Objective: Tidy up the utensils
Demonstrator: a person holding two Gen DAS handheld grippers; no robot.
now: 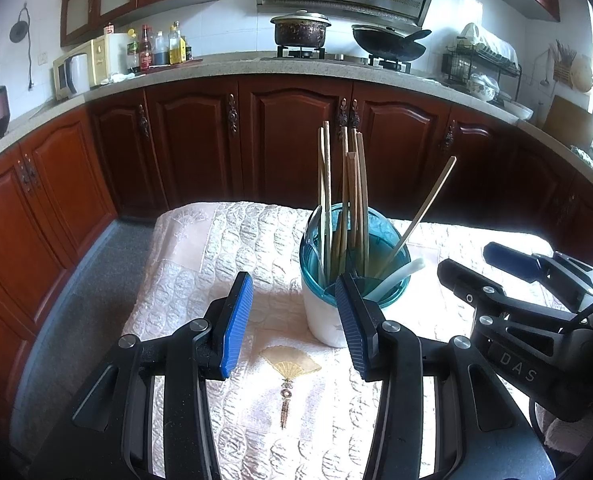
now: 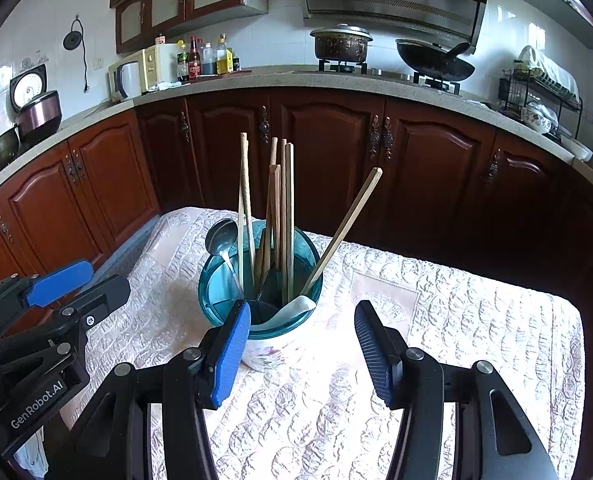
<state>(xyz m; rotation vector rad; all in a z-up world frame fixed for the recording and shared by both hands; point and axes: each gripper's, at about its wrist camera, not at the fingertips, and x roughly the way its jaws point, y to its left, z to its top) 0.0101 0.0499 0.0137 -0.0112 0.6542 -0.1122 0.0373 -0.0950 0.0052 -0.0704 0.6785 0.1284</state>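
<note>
A utensil holder (image 1: 328, 320) (image 2: 272, 348) with a white body and a teal top stands on the quilted table. Several wooden chopsticks (image 1: 352, 208) (image 2: 284, 216) stand in it, one leaning right. A metal spoon (image 2: 220, 236) and a white spoon (image 1: 396, 276) (image 2: 296, 306) also rest in it. My left gripper (image 1: 296, 320) is open just in front of the holder, slightly to its left, with nothing between its pads. My right gripper (image 2: 302, 350) is open in front of the holder, slightly to its right, also holding nothing. Each gripper appears at the edge of the other's view.
The table wears a pale quilted cloth (image 1: 224, 248) (image 2: 456, 320) with a fan motif (image 1: 290, 368). Dark wooden cabinets (image 1: 296, 136) and a counter with a pot (image 1: 300, 28), a wok (image 1: 388, 42), bottles and a dish rack (image 1: 480, 64) lie beyond. A grey floor strip (image 1: 96, 280) runs left of the table.
</note>
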